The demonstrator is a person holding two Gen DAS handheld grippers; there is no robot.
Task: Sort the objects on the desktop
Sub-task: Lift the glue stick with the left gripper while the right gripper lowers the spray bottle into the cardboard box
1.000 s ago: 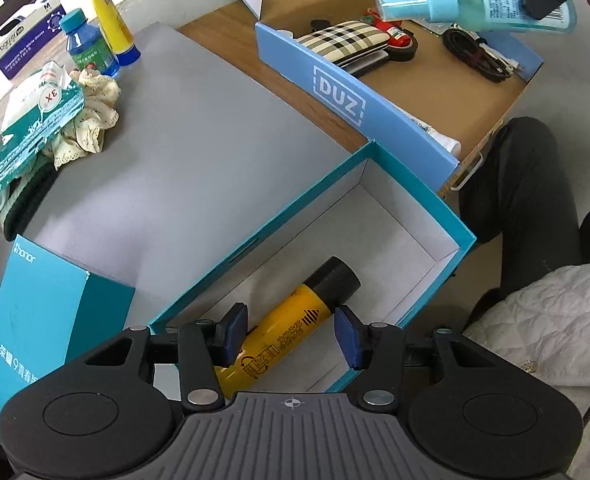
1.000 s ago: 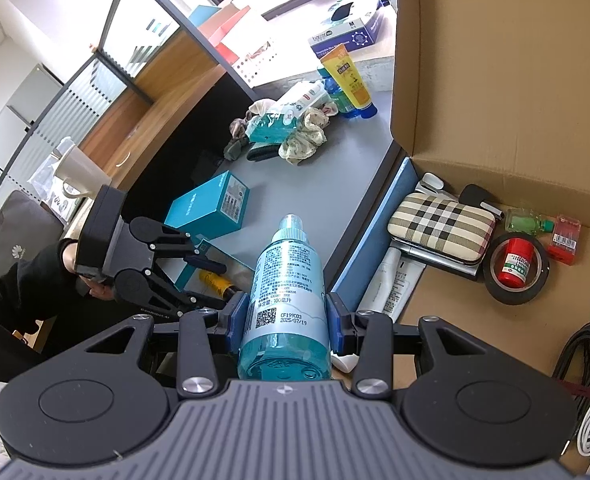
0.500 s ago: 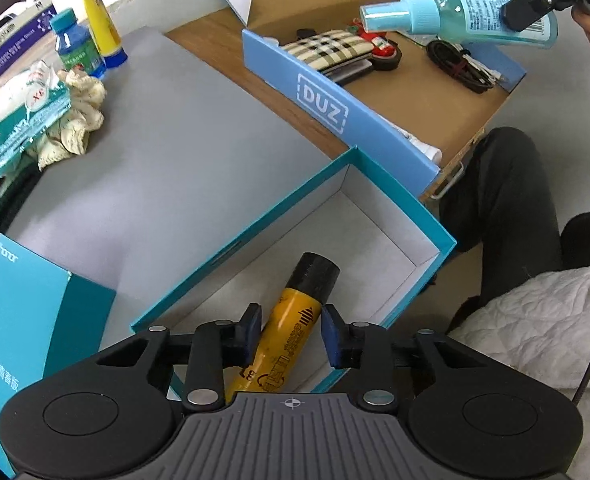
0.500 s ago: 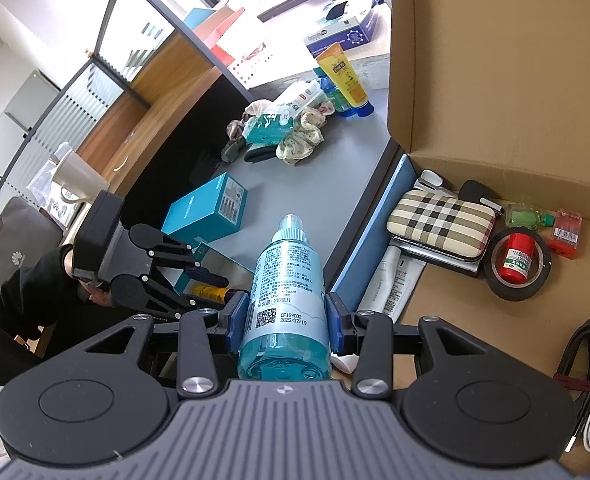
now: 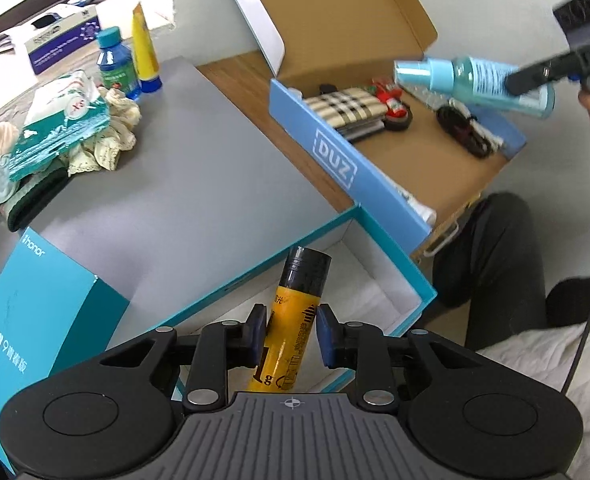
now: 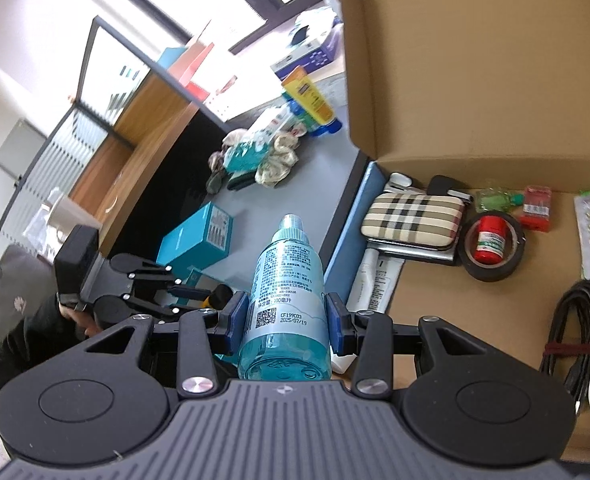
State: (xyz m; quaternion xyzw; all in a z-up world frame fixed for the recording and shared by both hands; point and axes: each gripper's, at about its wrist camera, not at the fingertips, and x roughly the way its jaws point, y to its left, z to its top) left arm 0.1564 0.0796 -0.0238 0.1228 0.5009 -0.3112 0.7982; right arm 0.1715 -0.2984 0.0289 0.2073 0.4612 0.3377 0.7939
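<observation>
Glue stick (image 5: pixel 295 320): light, stiff, slick; my left gripper (image 5: pixel 289 334) just closing mid-barrel. Right gripper (image 6: pixel 287 322) clamps spray bottle (image 6: pixel 287 300).

Yellow glue stick (image 5: pixel 293 328), black cap pointing up and away, tilted, between two blue pads over the open teal box (image 5: pixel 387 256); box inside white. Blue spray bottle (image 6: pixel 285 300), clear w/ blue liquid and printed label, nozzle forward, clamped at mid-body, above the cardboard box (image 6: pixel 475 344) edge.
</observation>
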